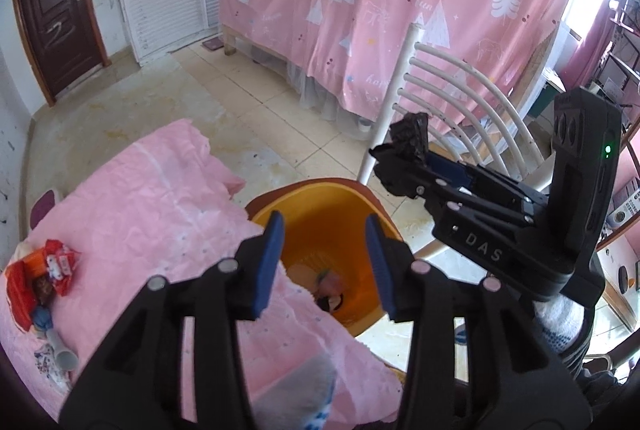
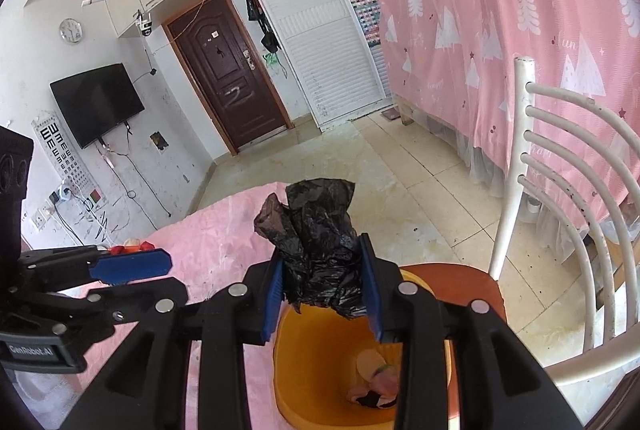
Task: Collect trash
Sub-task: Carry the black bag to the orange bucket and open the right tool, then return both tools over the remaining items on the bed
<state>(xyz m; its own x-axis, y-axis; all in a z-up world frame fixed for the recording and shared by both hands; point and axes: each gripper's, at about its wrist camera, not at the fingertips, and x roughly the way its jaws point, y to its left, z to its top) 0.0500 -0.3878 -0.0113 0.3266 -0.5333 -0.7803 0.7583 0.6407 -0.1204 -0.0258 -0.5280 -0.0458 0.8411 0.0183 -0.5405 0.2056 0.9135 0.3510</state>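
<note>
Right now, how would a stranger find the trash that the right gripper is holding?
Start at the orange bin on the white chair's seat. Directly above it, the right gripper holds a crumpled black plastic bag between blue fingers. It is the only black, glossy trash; the litter in the bin looks pale.

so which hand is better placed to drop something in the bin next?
Right. The right gripper already clamps a black plastic bag above the orange bin. The left gripper hangs open and empty over it.

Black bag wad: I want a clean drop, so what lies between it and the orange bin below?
Nothing in the right wrist view: the black bag wad hangs directly over the orange bin.
</note>
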